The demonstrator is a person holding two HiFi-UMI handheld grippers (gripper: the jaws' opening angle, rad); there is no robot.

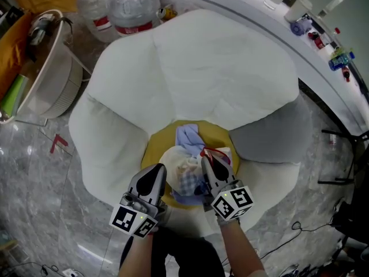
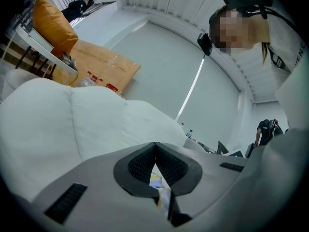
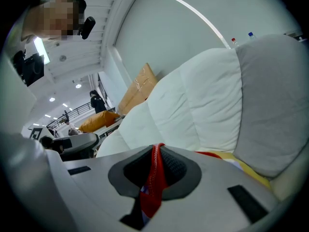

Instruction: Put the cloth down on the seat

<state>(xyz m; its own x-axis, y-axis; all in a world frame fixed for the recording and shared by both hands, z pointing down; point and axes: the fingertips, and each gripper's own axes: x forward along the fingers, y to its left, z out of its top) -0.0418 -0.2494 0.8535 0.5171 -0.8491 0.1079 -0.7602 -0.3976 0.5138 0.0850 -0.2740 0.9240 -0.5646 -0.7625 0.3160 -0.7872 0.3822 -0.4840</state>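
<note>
A bundled cloth (image 1: 187, 163) of white, pale blue and checked fabric with a red edge rests over the round yellow seat (image 1: 151, 148) of a white petal-shaped chair (image 1: 213, 68). My left gripper (image 1: 158, 175) is shut on the bundle's left side. In the left gripper view a strip of pale cloth (image 2: 162, 191) shows pinched between the jaws of that gripper (image 2: 155, 146). My right gripper (image 1: 207, 165) is shut on the right side. In the right gripper view the red edge (image 3: 153, 187) runs up between the dark pads of that gripper (image 3: 158, 149). Both grippers sit low over the seat's front.
A grey cushion (image 1: 271, 134) lies on the chair's right arm. Large water bottles (image 1: 118, 7) stand behind the chair. A white basket-like stand (image 1: 49, 79) is at the left. A curved white counter (image 1: 323, 68) with small items runs along the right. Cables lie on the marble floor.
</note>
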